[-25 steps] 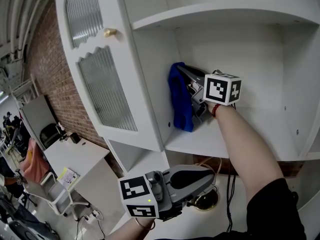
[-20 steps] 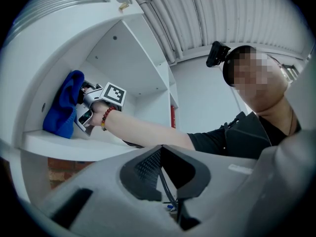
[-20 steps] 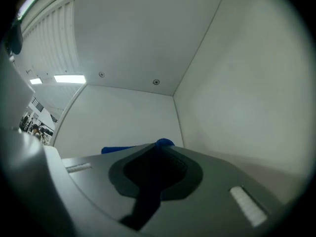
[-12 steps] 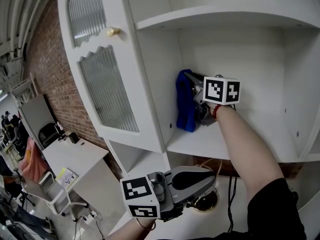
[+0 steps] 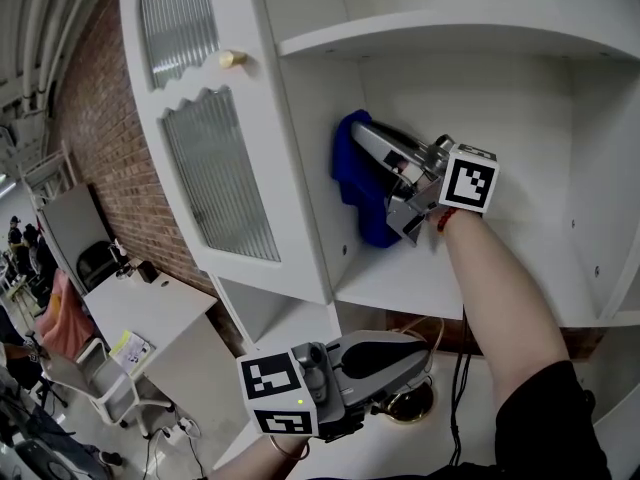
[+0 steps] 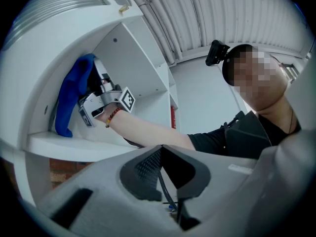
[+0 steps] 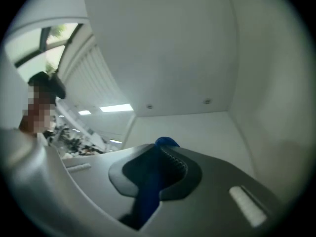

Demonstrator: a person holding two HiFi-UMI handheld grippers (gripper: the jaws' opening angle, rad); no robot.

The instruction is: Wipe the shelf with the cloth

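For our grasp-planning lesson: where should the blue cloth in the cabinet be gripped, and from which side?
Grip the blue cloth at its bunched upper fold, where the right tongs are shut on it. Come from the cabinet's open front: the side wall stands close behind the cloth, and the loose lower part hangs free for wiping.

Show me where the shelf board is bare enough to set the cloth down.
Bare: the shelf board between the forearm and the right wall, back to the rear wall. Crowded: at the left wall, where the right gripper holds the cloth.
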